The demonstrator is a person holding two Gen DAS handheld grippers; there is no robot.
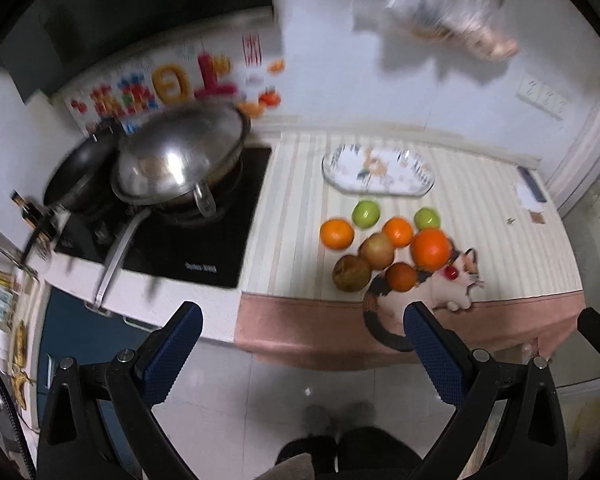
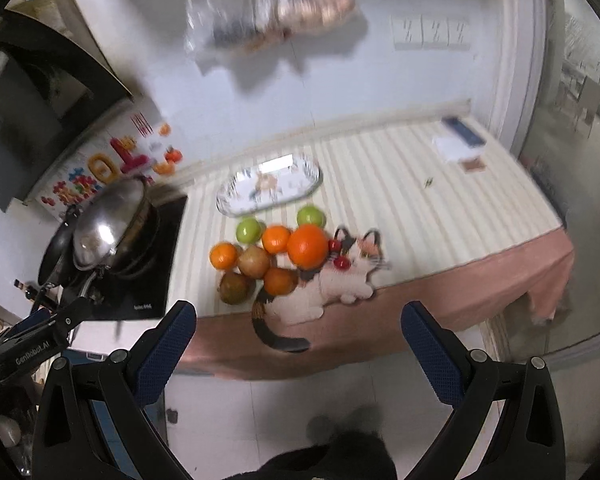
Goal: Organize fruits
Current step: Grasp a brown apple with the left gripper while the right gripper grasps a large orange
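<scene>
We are holding the left gripper (image 1: 302, 322) and the right gripper (image 2: 300, 322) off the front edge of the table (image 2: 440, 216), above the floor (image 2: 300, 396); both are standing wide apart and holding nothing. The fruits are lying in one cluster near the table's front edge: a big orange (image 2: 308, 246), three smaller oranges (image 2: 223, 256) (image 2: 276, 239) (image 2: 279, 281), two green apples (image 2: 248, 230) (image 2: 311, 216) and two brown pears (image 2: 254, 261) (image 2: 236, 287), most of them touching. The big orange is sitting just beside the cat print (image 2: 340, 280) on the cloth. An oval tray (image 2: 228, 196) is lying behind the cluster, near the wall, with nothing in it. To the cluster's left, the cooktop (image 1: 236, 240) is bordering the cloth, carrying a steel wok (image 1: 180, 160). To the right, the striped cloth is running bare toward the far corner, where a small box (image 2: 462, 132) is resting. A plastic bag (image 2: 260, 8) is hanging on the wall above, blurred.
</scene>
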